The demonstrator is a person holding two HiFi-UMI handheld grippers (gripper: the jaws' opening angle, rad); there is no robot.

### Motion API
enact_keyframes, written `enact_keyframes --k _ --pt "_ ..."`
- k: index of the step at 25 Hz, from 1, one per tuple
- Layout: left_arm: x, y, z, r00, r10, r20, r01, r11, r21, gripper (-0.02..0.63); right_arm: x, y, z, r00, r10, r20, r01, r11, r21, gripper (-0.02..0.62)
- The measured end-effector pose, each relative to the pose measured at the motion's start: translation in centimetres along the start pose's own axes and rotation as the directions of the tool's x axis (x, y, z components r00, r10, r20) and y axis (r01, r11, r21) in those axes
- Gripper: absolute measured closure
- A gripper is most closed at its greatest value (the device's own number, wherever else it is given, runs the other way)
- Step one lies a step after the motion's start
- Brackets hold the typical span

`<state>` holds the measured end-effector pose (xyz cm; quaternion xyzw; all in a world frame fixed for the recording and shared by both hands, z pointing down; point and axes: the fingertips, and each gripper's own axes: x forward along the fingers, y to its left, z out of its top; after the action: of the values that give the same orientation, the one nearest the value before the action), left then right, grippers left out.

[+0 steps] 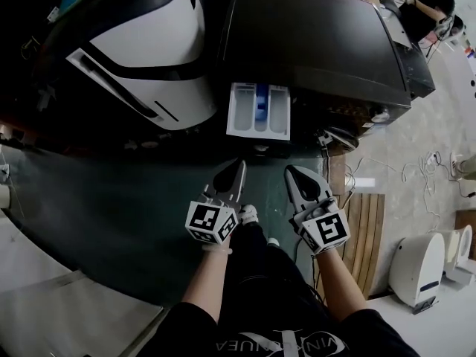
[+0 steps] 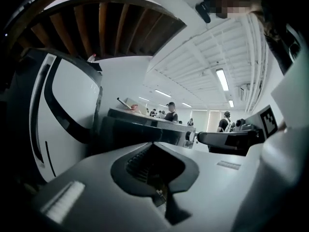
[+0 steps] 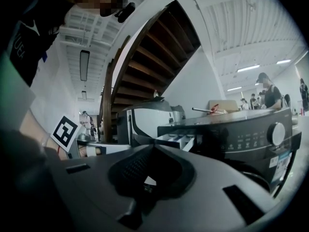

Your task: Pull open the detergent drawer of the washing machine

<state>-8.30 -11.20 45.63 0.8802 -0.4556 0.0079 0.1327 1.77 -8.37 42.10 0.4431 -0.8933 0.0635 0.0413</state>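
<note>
The dark front-loading washing machine (image 1: 312, 43) stands ahead of me. Its detergent drawer (image 1: 258, 111) sticks out from the front top left, showing white compartments and a blue insert. In the right gripper view the drawer (image 3: 176, 140) juts out left of the control panel with its round dial (image 3: 276, 133). Both grippers hang side by side in front of the person's legs, well short of the drawer and touching nothing. My left gripper (image 1: 236, 168) (image 2: 153, 144) is shut and empty. My right gripper (image 1: 294, 171) (image 3: 153, 146) is shut too, with nothing between its jaws.
A large white appliance with black trim (image 1: 149, 43) stands left of the washer. A wooden pallet (image 1: 364, 229), loose cables (image 1: 416, 166) and white round units (image 1: 420, 262) lie to the right on the floor. People (image 2: 170, 112) stand far behind.
</note>
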Motion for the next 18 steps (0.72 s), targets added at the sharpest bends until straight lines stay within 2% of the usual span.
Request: enact_keyframes --k 9,18 --pt "-2.9 0.3 5.0 0.998 0.059 0.027 -0.062 0.992 0.108 0.597 -1.3 0.7 4.6 0.999 -0.003 0.048 0.004 1.0 -0.012 0.584" --pt "-5.6 0.3 9.0 0.994 0.09 0.056 -0.098 0.985 0.144 0.597 -2.2 1.7 7.6 0.997 -0.006 0.073 0.009 0.999 -0.039 0.584"
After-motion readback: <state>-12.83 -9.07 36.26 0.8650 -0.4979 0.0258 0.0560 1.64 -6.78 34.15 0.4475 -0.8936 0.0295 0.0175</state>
